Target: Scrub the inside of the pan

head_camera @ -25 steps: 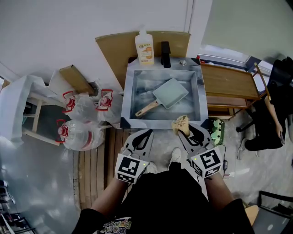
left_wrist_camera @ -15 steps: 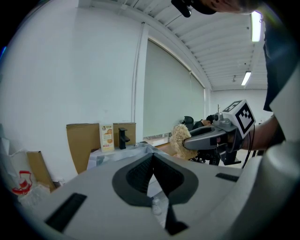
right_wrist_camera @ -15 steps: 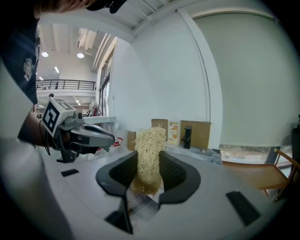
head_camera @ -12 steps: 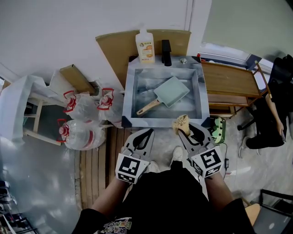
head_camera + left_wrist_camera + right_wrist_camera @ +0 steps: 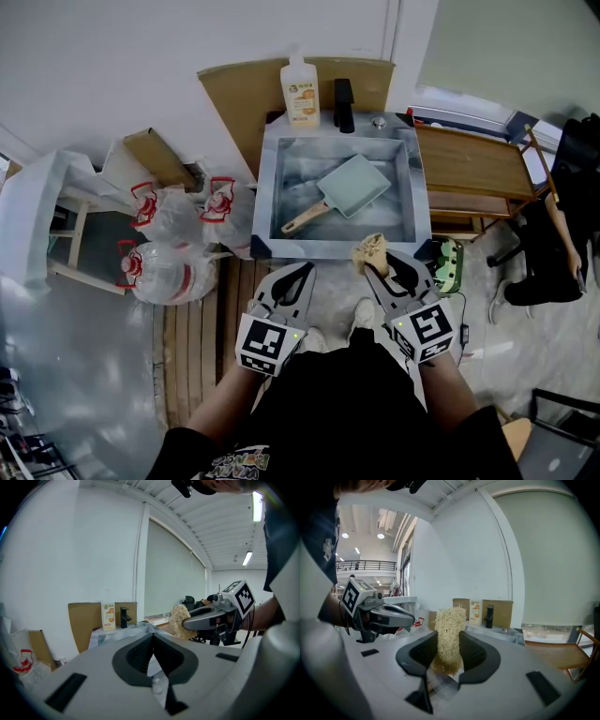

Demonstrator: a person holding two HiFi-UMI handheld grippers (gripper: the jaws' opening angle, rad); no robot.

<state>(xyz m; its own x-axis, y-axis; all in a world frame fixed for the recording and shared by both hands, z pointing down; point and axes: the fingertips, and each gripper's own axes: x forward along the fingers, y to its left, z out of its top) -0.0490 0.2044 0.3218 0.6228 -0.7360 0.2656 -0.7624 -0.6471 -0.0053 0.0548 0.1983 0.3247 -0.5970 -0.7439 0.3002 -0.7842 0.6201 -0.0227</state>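
Note:
A pale green square pan (image 5: 353, 185) with a wooden handle lies tilted in the steel sink (image 5: 274, 178). My right gripper (image 5: 379, 269) is shut on a tan fibrous scrubber (image 5: 370, 250), held just in front of the sink's near rim; in the right gripper view the scrubber (image 5: 449, 637) stands up between the pads. My left gripper (image 5: 302, 274) is shut and empty, level with the right one, below the sink's near edge. In the left gripper view its jaws (image 5: 152, 641) meet, and the right gripper (image 5: 213, 617) with the scrubber shows beyond.
A soap bottle (image 5: 300, 94) and a black faucet (image 5: 345, 104) stand behind the sink against cardboard. Plastic water jugs (image 5: 164, 239) lie on the floor at left. A wooden table (image 5: 469, 169) stands right of the sink, with a seated person (image 5: 553, 244) beyond it.
The view has shifted slightly; both grippers stay in place in front of the sink, the scrubber still held in the right one.

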